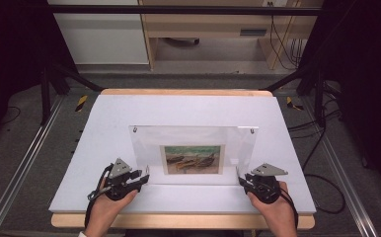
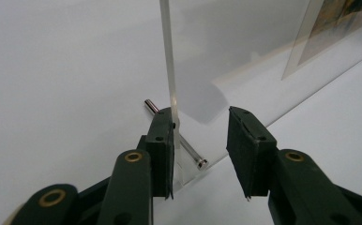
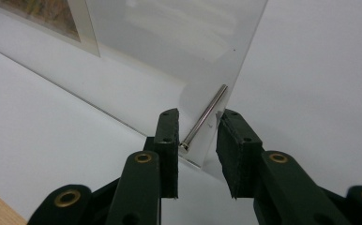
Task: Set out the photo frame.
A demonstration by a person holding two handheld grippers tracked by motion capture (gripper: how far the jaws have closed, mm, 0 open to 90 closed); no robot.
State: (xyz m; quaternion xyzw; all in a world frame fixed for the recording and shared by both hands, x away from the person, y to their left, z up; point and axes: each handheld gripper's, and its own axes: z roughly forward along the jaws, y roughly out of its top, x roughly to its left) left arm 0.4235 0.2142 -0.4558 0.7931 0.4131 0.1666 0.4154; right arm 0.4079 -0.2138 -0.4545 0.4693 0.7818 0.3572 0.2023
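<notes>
White board covers the table (image 1: 95, 148), with a wooden edge showing front and back, and a clear acrylic picture frame (image 1: 193, 138) stands upright near the middle, a small painted print (image 1: 193, 159) sandwiched inside it. On the left, the left gripper (image 1: 145, 174) sits at the frame's lower left corner; in the left gripper view its jaws stand partly apart, the left pad against the pane's edge and the other clear of it, so nothing is clamped, and a metal pin (image 2: 188, 151) runs through the corner between them. On the right, the right gripper (image 1: 239, 178) meets the lower right corner, its jaws straddling the corner and its standoff pin (image 3: 203, 117); whether the pads actually press I cannot tell. Judging by this, the frame already stands on the board, and what remains looks like freeing both corners and backing the grippers away.
</notes>
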